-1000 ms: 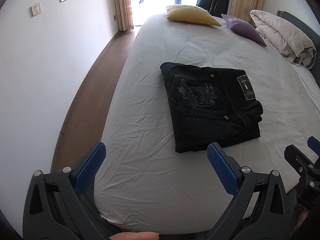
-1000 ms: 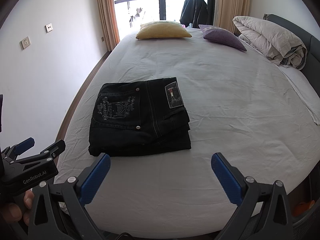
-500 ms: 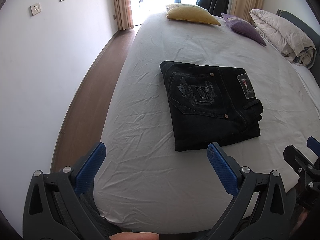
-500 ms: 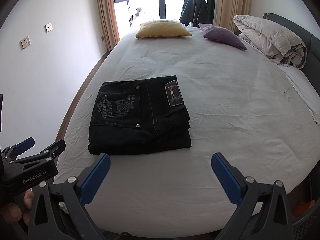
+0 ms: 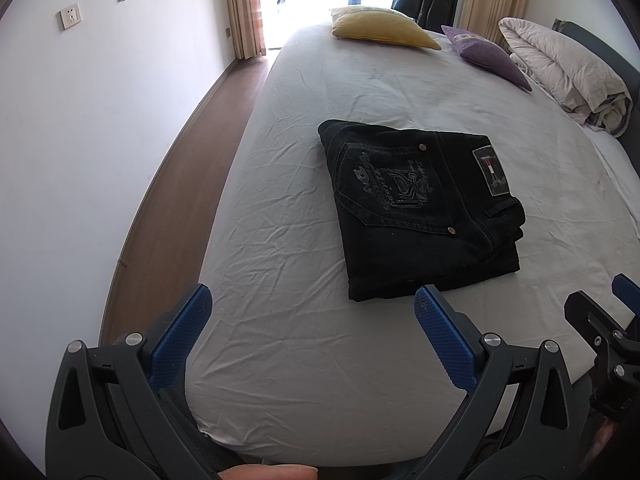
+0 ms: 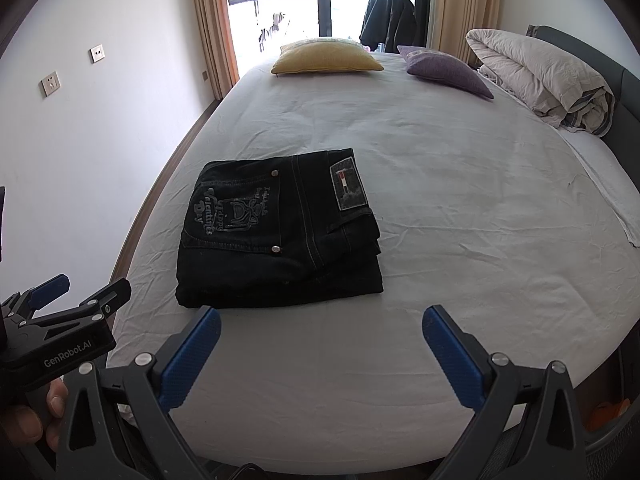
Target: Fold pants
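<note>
Pants point(image 6: 280, 232): black denim, folded into a compact rectangle of several layers, lying on the bed point(image 6: 460, 208) near its left edge, back pocket uppermost. The fold appears complete.

Left hand-held gripper point(image 5: 312, 320): jaws wide apart, holding nothing, poised clear of the sheet short of the bundle. Right hand-held gripper point(image 6: 320, 338): likewise spread wide and empty, just short of the pants' near edge.

Risks, as judged:
- The right-hand layers sit slightly staggered at the waistband; a pinch on only the top layer would peel the stack open.
- The bundle lies close to the mattress edge; a push from the right could slide it toward the floor.
- A low approach could catch the sheet and drag the stack askew.

Markings: the pocket embroidery reads "Valentine's Day", with smaller script too fine to read. A rectangular patch at the waistband carries a red, white and dark stripe; no text is legible. "GenRobot.AI" is printed on the left gripper body in the right wrist view.
</note>
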The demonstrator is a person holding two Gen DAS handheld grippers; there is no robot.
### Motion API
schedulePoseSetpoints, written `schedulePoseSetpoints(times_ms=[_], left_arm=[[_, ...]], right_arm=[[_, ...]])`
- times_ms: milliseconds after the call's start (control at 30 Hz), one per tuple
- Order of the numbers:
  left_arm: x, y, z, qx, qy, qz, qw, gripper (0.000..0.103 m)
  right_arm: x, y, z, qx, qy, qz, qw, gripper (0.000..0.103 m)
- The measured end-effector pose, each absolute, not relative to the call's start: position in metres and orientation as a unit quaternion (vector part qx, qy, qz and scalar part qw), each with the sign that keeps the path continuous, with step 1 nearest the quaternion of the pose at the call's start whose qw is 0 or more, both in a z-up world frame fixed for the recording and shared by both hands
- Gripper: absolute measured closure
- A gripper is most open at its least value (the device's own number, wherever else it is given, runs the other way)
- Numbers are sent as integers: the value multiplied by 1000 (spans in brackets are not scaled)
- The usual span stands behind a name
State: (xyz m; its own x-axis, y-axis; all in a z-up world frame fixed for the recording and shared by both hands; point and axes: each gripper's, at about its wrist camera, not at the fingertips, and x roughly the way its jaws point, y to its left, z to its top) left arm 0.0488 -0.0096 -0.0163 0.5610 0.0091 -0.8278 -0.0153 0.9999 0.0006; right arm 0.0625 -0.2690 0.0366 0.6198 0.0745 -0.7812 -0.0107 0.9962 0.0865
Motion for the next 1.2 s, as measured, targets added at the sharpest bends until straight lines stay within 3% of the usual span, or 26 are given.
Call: schedulePoseSetpoints(times_ms=[1200], left_arm=[[49, -10, -21, -6, 475, 0, 880, 1]], right_arm=[[58, -268, 35, 34, 440, 26, 897, 0]])
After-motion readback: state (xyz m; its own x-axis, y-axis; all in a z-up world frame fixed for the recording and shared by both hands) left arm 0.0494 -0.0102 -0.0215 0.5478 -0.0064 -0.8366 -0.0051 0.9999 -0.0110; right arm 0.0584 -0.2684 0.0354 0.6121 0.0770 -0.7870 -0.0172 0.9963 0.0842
